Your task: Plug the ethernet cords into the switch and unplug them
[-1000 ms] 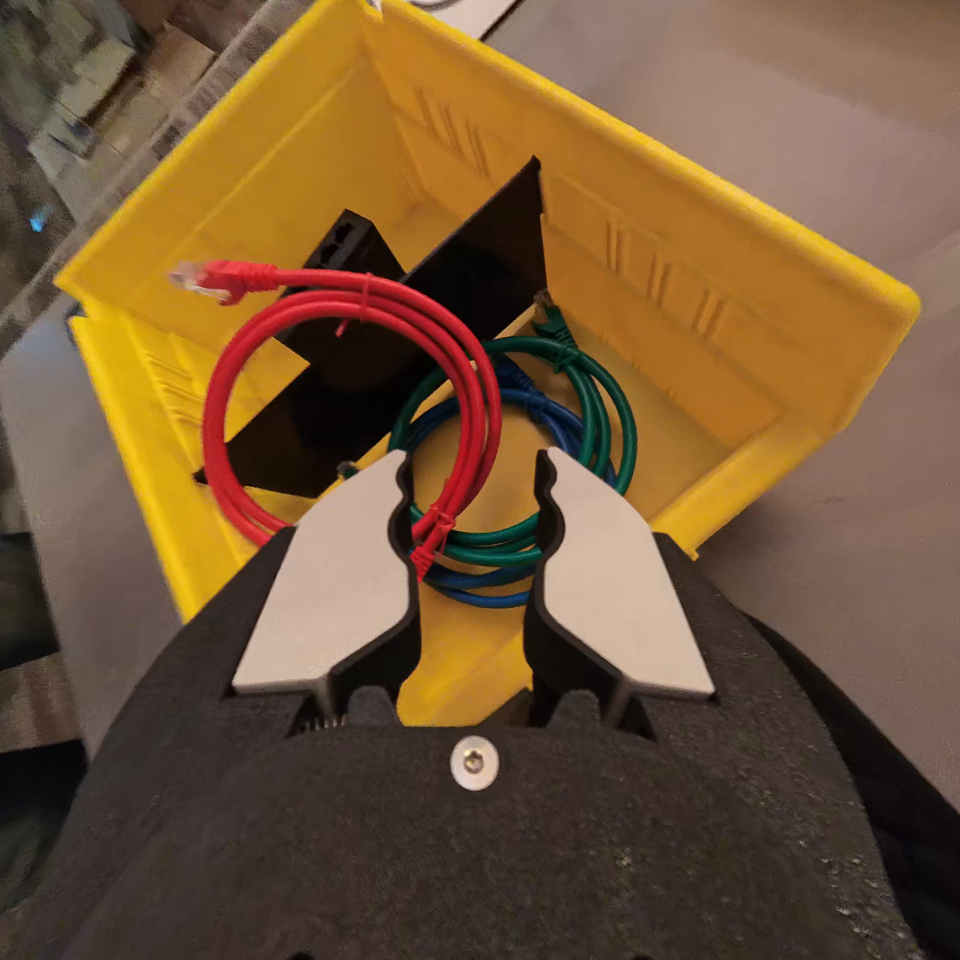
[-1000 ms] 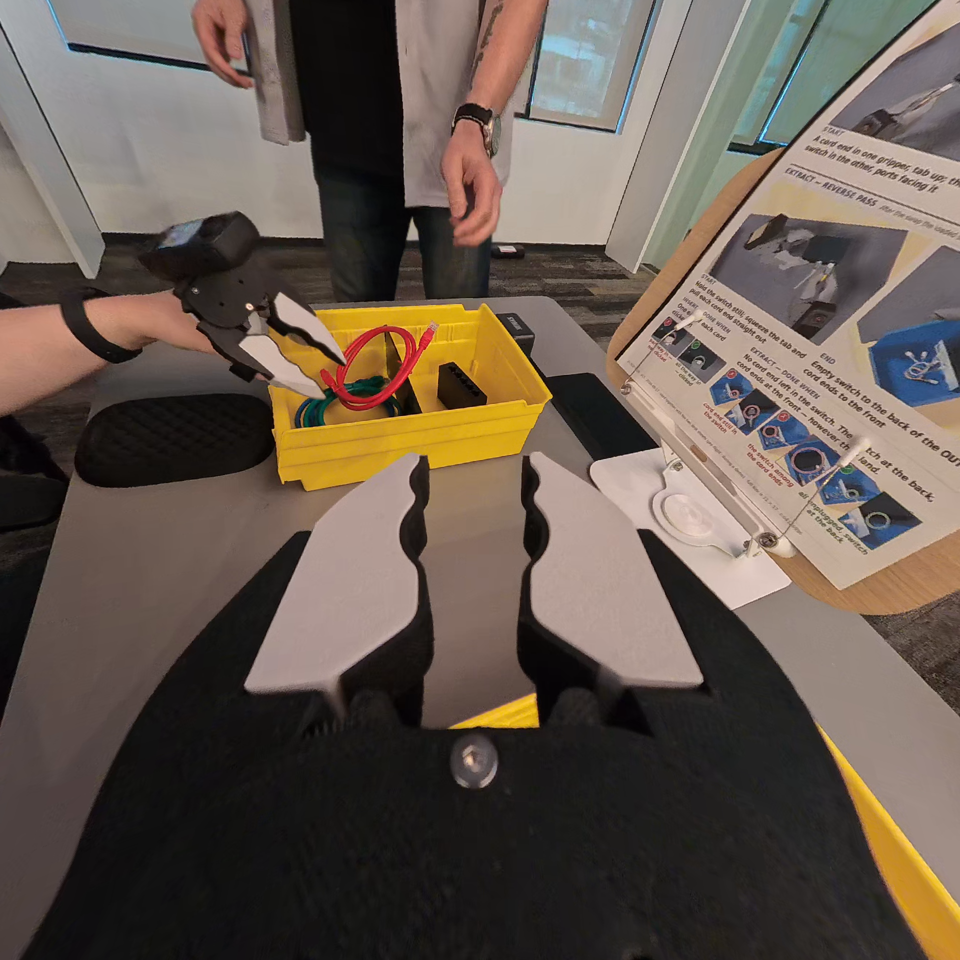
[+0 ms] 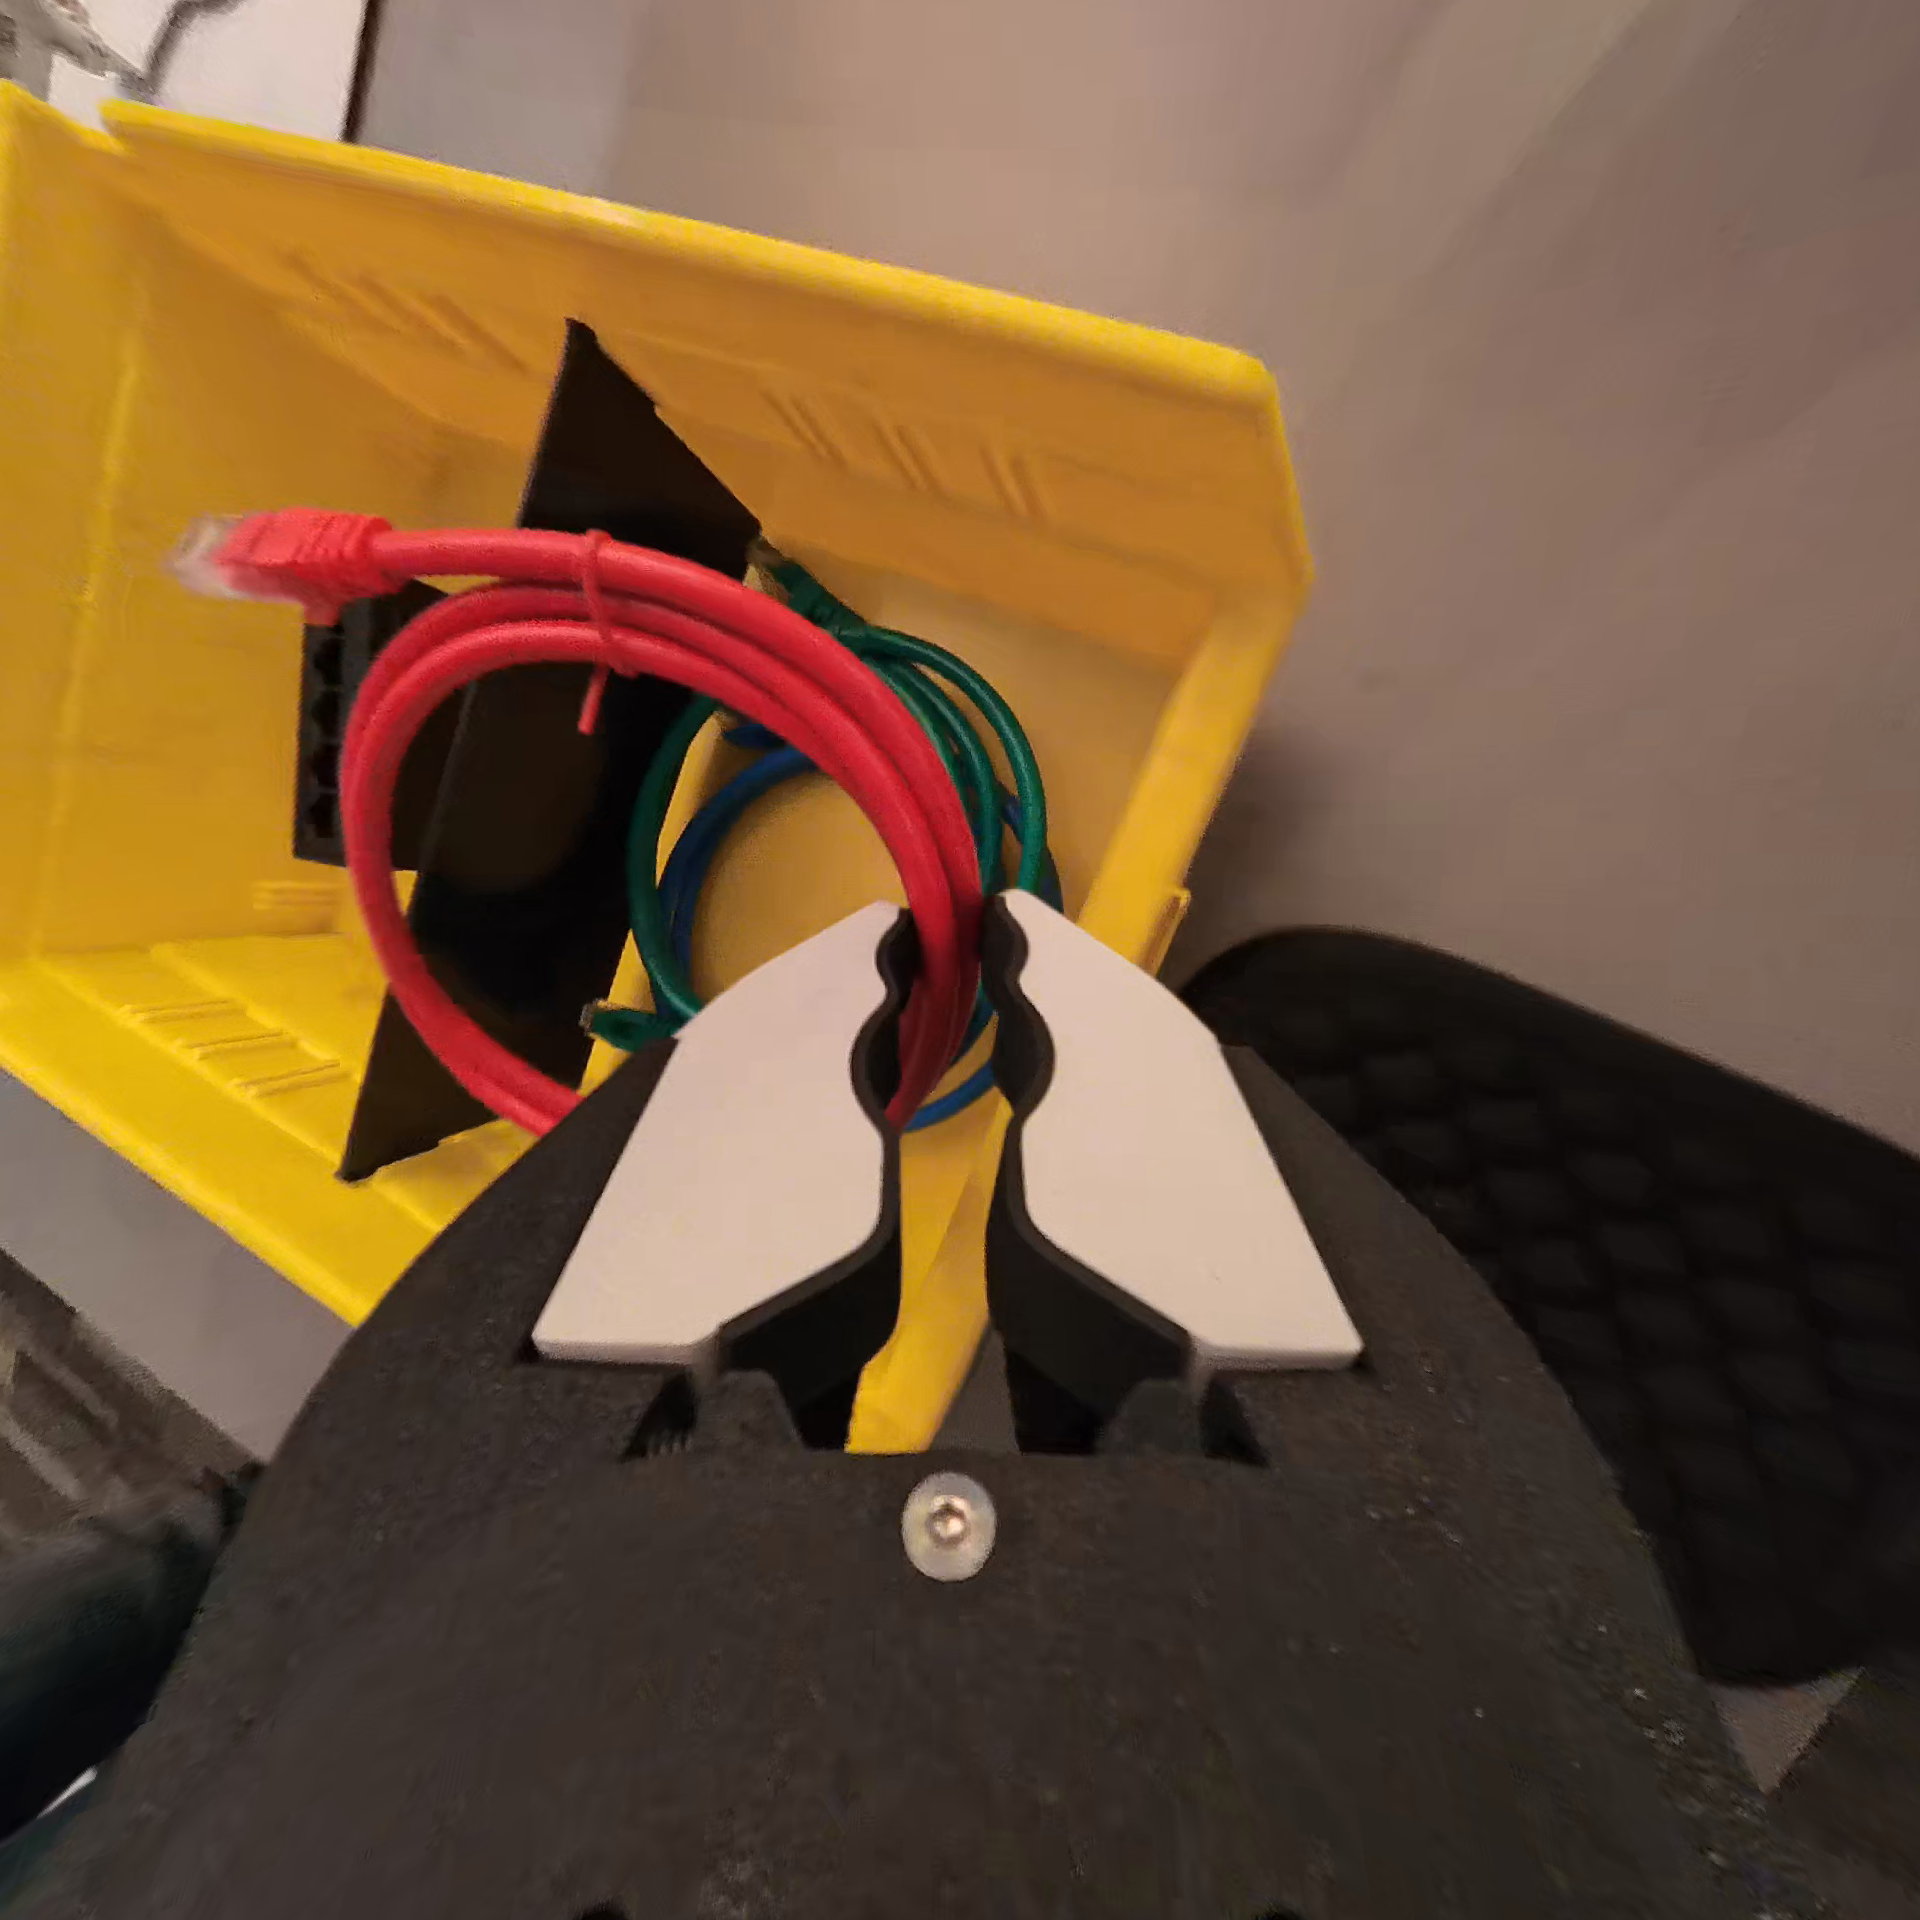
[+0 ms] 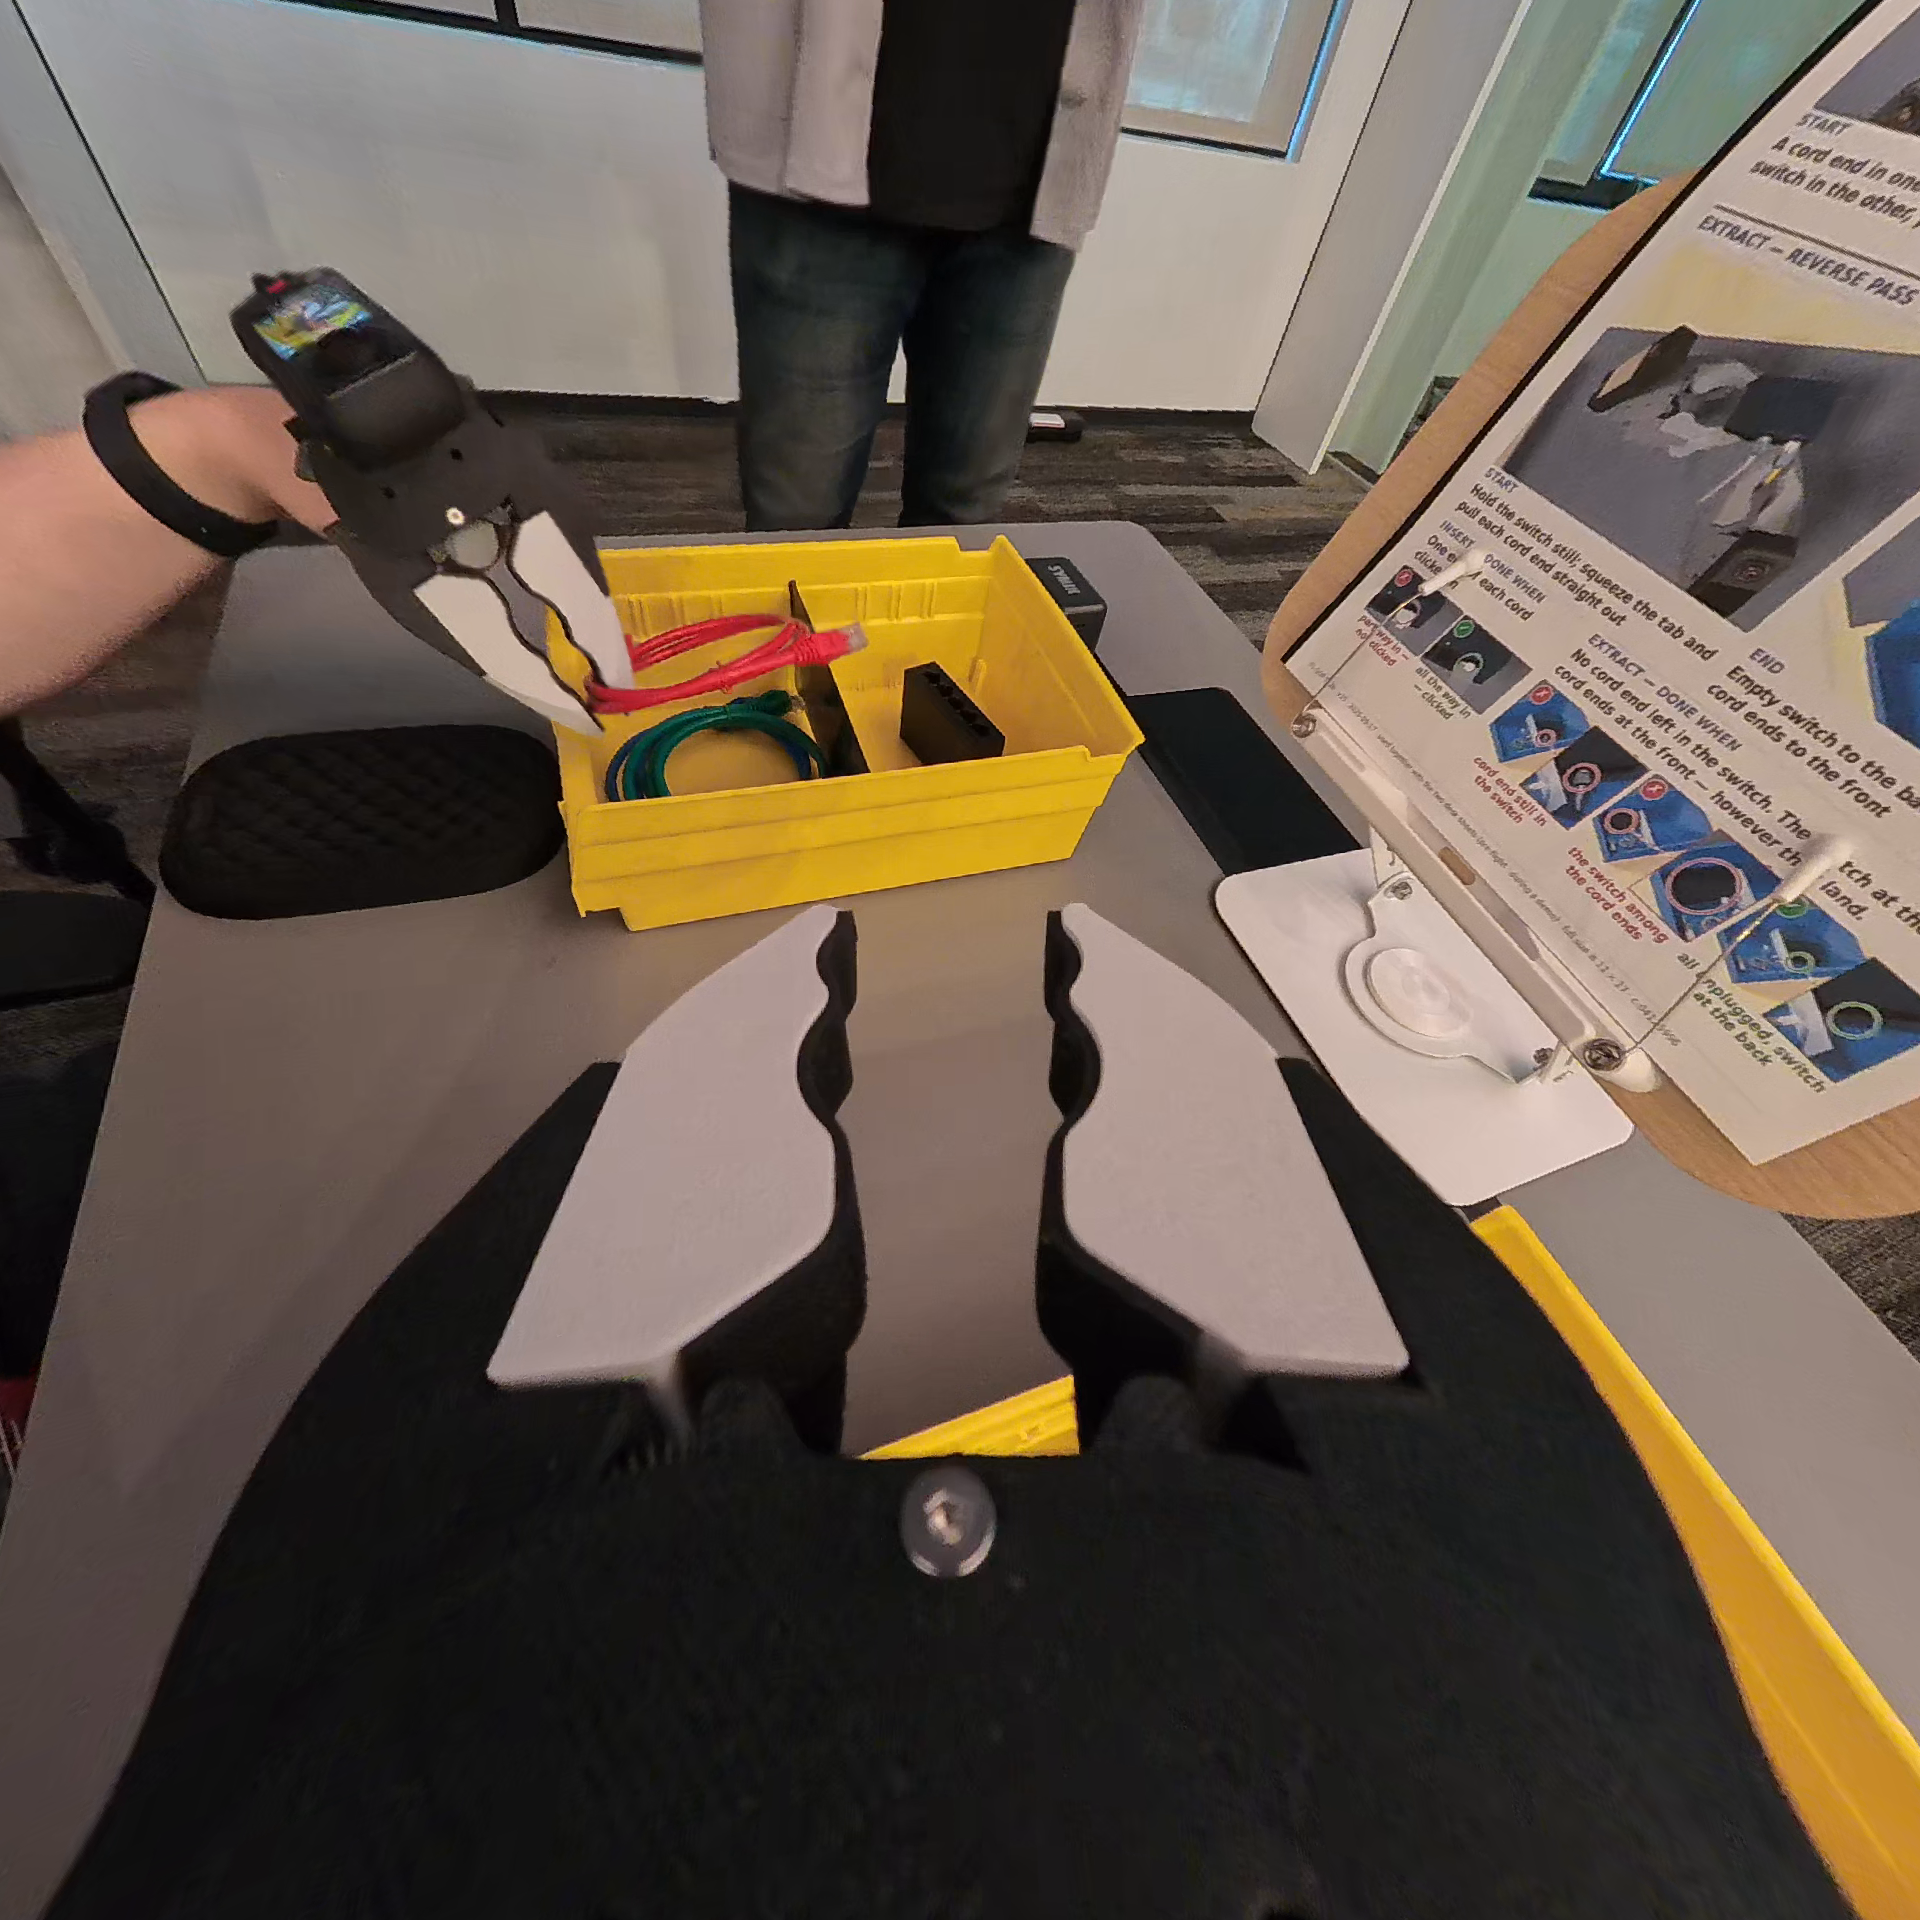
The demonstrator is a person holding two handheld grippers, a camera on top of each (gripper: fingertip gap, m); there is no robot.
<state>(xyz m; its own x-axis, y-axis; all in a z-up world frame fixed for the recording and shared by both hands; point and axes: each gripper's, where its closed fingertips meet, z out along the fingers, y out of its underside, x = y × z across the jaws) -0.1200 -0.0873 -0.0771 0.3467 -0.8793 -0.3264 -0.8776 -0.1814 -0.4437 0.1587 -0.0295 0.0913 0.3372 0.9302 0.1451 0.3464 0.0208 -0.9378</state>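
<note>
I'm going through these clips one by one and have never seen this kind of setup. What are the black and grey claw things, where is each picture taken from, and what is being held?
There is no robot here. A person holds a handheld gripper in each hand, and a camera on each looks forward along its two grey fingers.

The left wrist view shows the left gripper shut on a coiled red cord inside a yellow bin. The right wrist view looks across the grey table: the right gripper is open and empty, and the left one shows farther off at the bin.

In the bin, a black divider separates the green cord and blue cord from the black switch. An instruction board stands to the right, and another person stands behind the table.
</note>
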